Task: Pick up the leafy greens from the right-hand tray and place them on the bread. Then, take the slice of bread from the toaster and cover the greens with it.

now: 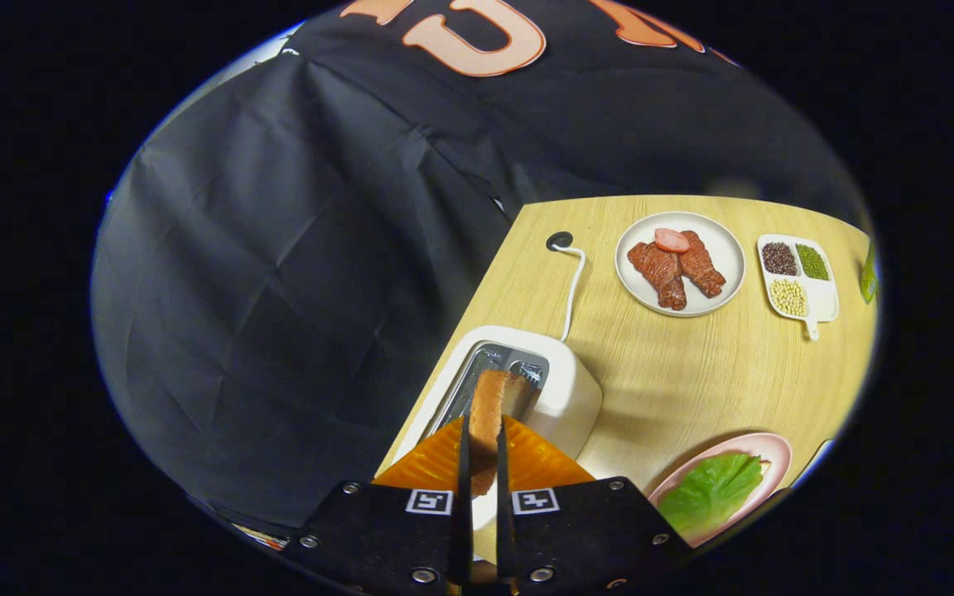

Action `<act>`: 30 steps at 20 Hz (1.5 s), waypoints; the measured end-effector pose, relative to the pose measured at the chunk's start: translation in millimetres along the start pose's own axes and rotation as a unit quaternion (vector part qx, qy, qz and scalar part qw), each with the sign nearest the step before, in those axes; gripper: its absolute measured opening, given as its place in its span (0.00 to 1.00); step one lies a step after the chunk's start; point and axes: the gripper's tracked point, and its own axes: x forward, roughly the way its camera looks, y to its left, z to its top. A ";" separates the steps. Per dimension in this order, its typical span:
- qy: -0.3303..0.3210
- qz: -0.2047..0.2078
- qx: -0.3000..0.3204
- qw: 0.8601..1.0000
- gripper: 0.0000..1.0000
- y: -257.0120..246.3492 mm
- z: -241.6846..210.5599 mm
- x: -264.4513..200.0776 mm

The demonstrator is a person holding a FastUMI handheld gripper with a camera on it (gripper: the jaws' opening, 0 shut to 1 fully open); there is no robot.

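Gripper was clamped on the bread slice, both fingers pressing its faces, slice edge-on with its long axis running away from the fingers over the toaster slot. Judged: second step, lifting clear. Next move calls for carrying it right to the leafy greens on the pink plate and laying it flat. Far on the worktop: a plate of meat.

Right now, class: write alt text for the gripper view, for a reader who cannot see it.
The gripper is shut on a bread slice above the white toaster. Leafy greens lie on a pink plate nearby.
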 end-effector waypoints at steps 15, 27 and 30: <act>-0.102 0.028 0.047 0.993 0.12 -58.9 -8.6 -98.9; -0.087 -0.014 0.097 0.991 0.12 -142.6 -69.2 -110.2; -0.089 -0.011 0.119 0.989 0.11 -155.4 -78.6 -110.5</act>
